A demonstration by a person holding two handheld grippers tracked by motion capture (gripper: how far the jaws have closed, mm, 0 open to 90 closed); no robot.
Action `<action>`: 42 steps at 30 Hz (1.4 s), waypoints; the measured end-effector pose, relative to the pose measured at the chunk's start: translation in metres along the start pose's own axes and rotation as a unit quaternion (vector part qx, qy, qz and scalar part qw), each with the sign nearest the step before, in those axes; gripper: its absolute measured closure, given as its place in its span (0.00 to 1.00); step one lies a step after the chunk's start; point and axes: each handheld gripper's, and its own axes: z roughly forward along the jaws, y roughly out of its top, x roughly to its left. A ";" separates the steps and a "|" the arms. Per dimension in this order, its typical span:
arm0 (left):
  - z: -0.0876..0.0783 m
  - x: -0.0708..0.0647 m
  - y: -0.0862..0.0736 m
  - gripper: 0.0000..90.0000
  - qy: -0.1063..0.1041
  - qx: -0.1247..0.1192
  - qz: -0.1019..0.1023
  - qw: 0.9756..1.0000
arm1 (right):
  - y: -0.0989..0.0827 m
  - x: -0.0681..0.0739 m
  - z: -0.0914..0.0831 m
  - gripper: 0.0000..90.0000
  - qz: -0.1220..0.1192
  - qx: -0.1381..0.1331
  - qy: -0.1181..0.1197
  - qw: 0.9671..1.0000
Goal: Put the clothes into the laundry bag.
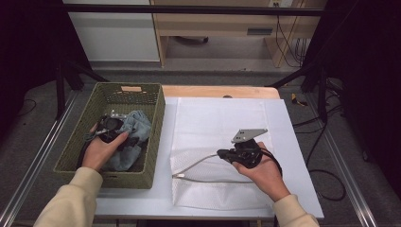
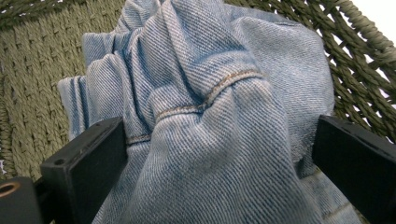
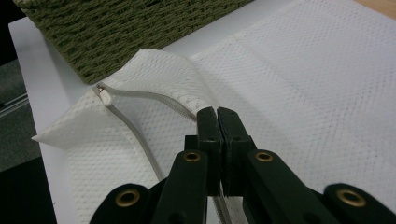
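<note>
A light blue denim garment [image 1: 137,124] lies bunched in a green woven basket [image 1: 157,137] at the left. My left gripper [image 1: 109,126] is down in the basket, and in the left gripper view its jaws [image 2: 219,154] stand wide with a thick fold of the denim [image 2: 210,116] packed between them. A white mesh zip bag [image 1: 217,120] lies flat at the middle. My right gripper [image 1: 222,153] is shut on the bag's zipper edge and holds it raised. The right gripper view shows the shut jaws [image 3: 217,116] on that edge, with the zipper pull [image 3: 106,97] at the far left end.
The bag rests on a white sheet [image 1: 288,142] over a wooden table [image 1: 217,91]. The basket wall [image 3: 130,32] stands close to the bag's lifted corner. Cables and dark frame legs lie on the floor to the right and left.
</note>
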 end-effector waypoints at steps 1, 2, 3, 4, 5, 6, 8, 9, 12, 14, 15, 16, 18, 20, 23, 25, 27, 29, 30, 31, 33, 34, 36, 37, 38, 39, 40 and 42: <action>0.000 0.000 0.000 0.02 -0.001 0.000 0.000 1.000 | 0.000 0.000 0.000 0.99 0.002 0.000 0.000 1.000; 0.001 0.000 0.000 0.02 -0.002 0.002 -0.001 1.000 | 0.000 0.000 0.000 0.99 0.002 0.000 0.000 1.000; 0.001 0.000 0.000 0.02 -0.003 0.002 -0.001 1.000 | 0.000 0.000 0.000 0.99 0.002 0.000 0.000 1.000; 0.001 -0.001 0.000 0.02 -0.003 0.001 -0.004 1.000 | 0.000 -0.001 0.001 0.99 0.002 0.000 0.000 1.000; 0.001 -0.001 0.000 0.02 -0.002 0.002 0.001 1.000 | 0.000 -0.001 0.001 0.99 0.002 0.000 -0.001 1.000; 0.001 -0.001 0.000 0.02 -0.002 0.002 0.003 1.000 | 0.000 -0.001 0.001 0.99 0.003 0.000 -0.001 1.000; 0.002 -0.002 0.001 0.02 -0.003 0.004 0.003 1.000 | 0.000 -0.002 0.002 0.99 0.001 -0.001 -0.001 1.000; 0.002 -0.002 0.001 0.02 -0.004 0.005 0.003 1.000 | 0.000 -0.002 0.002 0.99 0.002 -0.001 -0.002 1.000; 0.003 -0.002 0.001 0.02 -0.003 0.007 0.005 1.000 | 0.000 -0.002 0.002 0.99 0.002 -0.003 -0.001 1.000; 0.004 -0.003 0.001 0.01 -0.003 0.007 0.003 1.000 | 0.000 -0.002 0.003 0.99 0.002 -0.002 0.001 1.000; 0.004 -0.002 0.001 0.01 -0.003 0.008 0.003 1.000 | 0.000 -0.002 0.003 0.99 0.004 -0.003 0.000 1.000; 0.004 -0.002 0.001 0.01 -0.003 0.007 0.003 1.000 | 0.000 -0.002 0.003 0.99 0.003 -0.002 0.001 1.000; 0.004 -0.002 0.001 0.01 -0.003 0.009 0.004 1.000 | 0.000 -0.002 0.003 0.99 0.002 -0.001 0.002 1.000; 0.004 -0.003 0.000 0.01 -0.004 0.011 0.006 1.000 | 0.000 -0.002 0.004 0.99 0.001 0.001 0.001 1.000; 0.004 -0.003 0.000 0.01 -0.004 0.011 0.005 1.000 | 0.000 -0.002 0.004 0.99 0.003 -0.001 0.001 1.000; 0.004 -0.003 0.000 0.01 -0.002 0.013 0.009 1.000 | -0.001 -0.002 0.004 0.99 0.002 -0.001 0.002 1.000; 0.005 -0.004 0.000 0.01 -0.002 0.015 0.012 1.000 | -0.001 -0.002 0.005 0.99 0.003 0.000 0.003 1.000; 0.005 -0.004 0.000 0.01 -0.003 0.017 0.011 1.000 | -0.002 -0.002 0.006 0.99 0.004 0.001 0.003 1.000; 0.005 -0.004 0.000 0.01 -0.003 0.017 0.010 1.000 | -0.002 -0.002 0.006 0.99 0.005 0.001 0.003 1.000; 0.005 -0.004 0.000 0.01 -0.004 0.016 0.008 1.000 | -0.002 -0.002 0.006 0.99 0.006 0.001 0.003 1.000; 0.005 -0.003 0.000 0.01 -0.004 0.016 0.010 1.000 | -0.002 -0.002 0.006 0.99 0.005 0.001 0.003 1.000; 0.005 -0.003 0.000 0.01 -0.004 0.016 0.010 1.000 | -0.002 -0.002 0.006 0.99 0.005 0.000 0.003 1.000; 0.006 -0.003 0.000 0.01 -0.003 0.016 0.009 1.000 | -0.002 -0.002 0.007 0.99 0.006 0.000 0.002 1.000; 0.006 -0.004 0.000 0.01 -0.002 0.017 0.009 1.000 | -0.003 -0.002 0.007 0.99 0.006 0.000 0.002 1.000; 0.007 -0.004 -0.001 0.00 -0.001 0.017 0.008 1.000 | -0.003 -0.002 0.007 0.99 0.007 0.000 0.002 1.000; 0.007 -0.004 -0.001 0.00 -0.002 0.019 0.008 1.000 | -0.003 -0.002 0.007 0.99 0.007 0.000 0.002 1.000; 0.007 -0.004 -0.001 0.00 -0.002 0.020 0.010 1.000 | -0.003 -0.002 0.007 0.99 0.008 0.000 0.002 1.000; 0.008 -0.004 -0.001 0.00 -0.002 0.023 0.011 1.000 | -0.003 -0.001 0.007 0.99 0.005 0.001 0.002 1.000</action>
